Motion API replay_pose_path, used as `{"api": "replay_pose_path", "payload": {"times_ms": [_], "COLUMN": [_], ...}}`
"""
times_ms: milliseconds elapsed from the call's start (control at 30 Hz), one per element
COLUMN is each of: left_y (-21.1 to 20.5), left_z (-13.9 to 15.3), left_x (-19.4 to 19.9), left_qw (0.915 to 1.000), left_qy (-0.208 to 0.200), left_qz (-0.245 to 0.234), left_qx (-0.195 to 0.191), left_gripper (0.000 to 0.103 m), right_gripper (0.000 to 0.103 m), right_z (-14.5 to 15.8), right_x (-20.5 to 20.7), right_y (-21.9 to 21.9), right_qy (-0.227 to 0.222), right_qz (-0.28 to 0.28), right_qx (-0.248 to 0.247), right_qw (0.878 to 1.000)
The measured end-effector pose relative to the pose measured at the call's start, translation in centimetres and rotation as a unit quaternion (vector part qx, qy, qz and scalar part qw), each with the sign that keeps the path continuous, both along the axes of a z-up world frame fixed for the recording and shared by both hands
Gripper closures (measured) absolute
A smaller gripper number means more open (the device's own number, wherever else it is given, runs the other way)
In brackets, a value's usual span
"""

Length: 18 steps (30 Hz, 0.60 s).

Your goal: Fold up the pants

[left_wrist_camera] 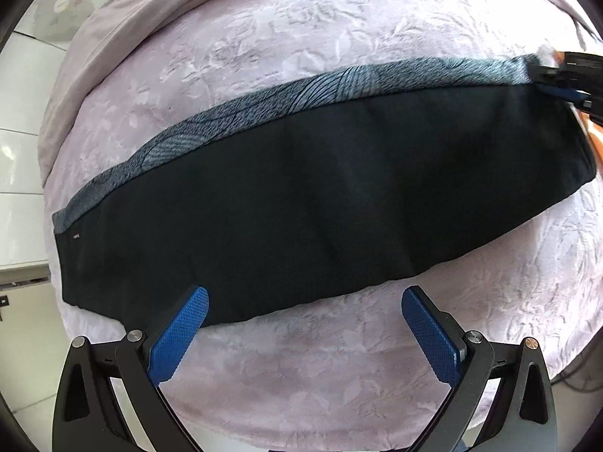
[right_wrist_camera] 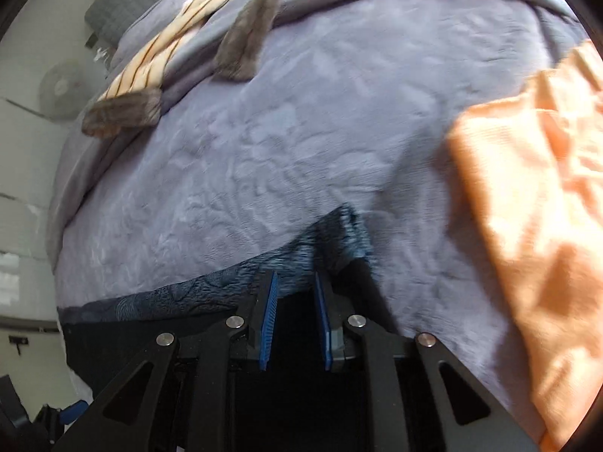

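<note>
Dark pants [left_wrist_camera: 320,196] with a blue-grey patterned side stripe [left_wrist_camera: 339,83] lie flat, folded lengthwise, across a lilac embossed bedspread [left_wrist_camera: 301,19]. My left gripper [left_wrist_camera: 305,297] is open and empty, its blue pads just above the pants' near edge. My right gripper [left_wrist_camera: 561,79] shows at the far right end of the pants in the left wrist view. In the right wrist view, my right gripper [right_wrist_camera: 296,280] has its jaws narrowly apart over the patterned end of the pants [right_wrist_camera: 339,241]; a grip on the cloth cannot be told.
An orange garment [right_wrist_camera: 527,207] lies right of the pants' end. Grey-brown socks [right_wrist_camera: 248,41] and a striped cloth [right_wrist_camera: 150,64] lie at the far side of the bed. A white fan [right_wrist_camera: 62,90] and floor tiles show to the left.
</note>
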<state>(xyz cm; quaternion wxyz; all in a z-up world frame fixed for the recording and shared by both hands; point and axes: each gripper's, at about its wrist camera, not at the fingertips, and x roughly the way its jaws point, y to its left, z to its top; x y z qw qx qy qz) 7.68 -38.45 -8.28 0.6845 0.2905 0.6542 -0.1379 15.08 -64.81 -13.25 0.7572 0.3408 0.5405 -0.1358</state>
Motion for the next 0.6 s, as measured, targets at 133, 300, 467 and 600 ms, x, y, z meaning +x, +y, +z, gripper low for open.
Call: {"api": "replay_pose_path", "payload": {"times_ms": [133, 300, 467, 600], "left_y": [0.2, -0.3, -0.9, -0.8], "left_z": [-0.1, 0.1, -0.2, -0.7], "left_x": [-0.3, -1.5, -2.8, -3.5], "left_qw": [1.0000, 0.9998, 0.9995, 0.9993], "left_qy": [0.006, 0.009, 0.017, 0.025], "left_qz": [0.005, -0.010, -0.018, -0.019], "left_qx": [-0.006, -0.014, -0.018, -0.019], "left_gripper": [0.000, 0.000, 0.000, 0.000], "right_gripper": [0.061, 0.044, 0.044, 0.044], "right_z": [1.9, 2.6, 1.4, 0.3], "right_x": [-2.0, -6.0, -8.9, -10.0], "right_y": [0.2, 3.4, 7.0, 8.3], "right_qy": [0.001, -0.009, 0.017, 0.028], "right_qz": [0.001, -0.006, -0.009, -0.019], "right_qx": [0.021, 0.080, 0.117, 0.145], "right_qw": [1.000, 0.997, 0.993, 0.989]}}
